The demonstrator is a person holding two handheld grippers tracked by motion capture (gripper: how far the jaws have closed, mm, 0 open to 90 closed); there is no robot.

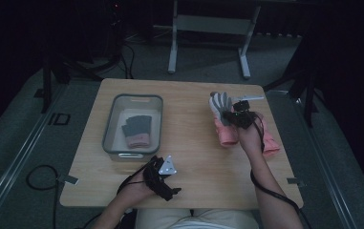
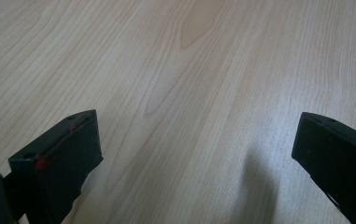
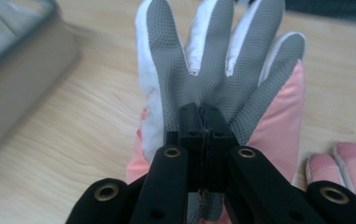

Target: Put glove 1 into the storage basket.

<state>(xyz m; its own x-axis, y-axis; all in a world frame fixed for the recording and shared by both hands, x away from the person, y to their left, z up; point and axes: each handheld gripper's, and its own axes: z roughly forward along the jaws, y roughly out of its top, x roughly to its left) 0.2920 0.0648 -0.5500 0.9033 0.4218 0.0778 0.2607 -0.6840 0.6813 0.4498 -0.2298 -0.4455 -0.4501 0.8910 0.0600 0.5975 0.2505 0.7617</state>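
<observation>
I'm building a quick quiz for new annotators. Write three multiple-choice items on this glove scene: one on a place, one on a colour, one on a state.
1. Where does the dark glove lie?
A. In the grey bin
B. On the floor
C. Under the left gripper

2. What colour is the palm of the glove held by the right gripper?
A. Green
B. Grey
C. Yellow

3. How do the left gripper's jaws stand?
A. Shut on a glove
B. Shut on nothing
C. Wide apart over bare table

Answers:
1. A, since the high view shows it inside the bin.
2. B, since the right gripper view shows a grey textured palm, with white and pink edges.
3. C, since the left gripper view shows wood grain between the two jaws.
</observation>
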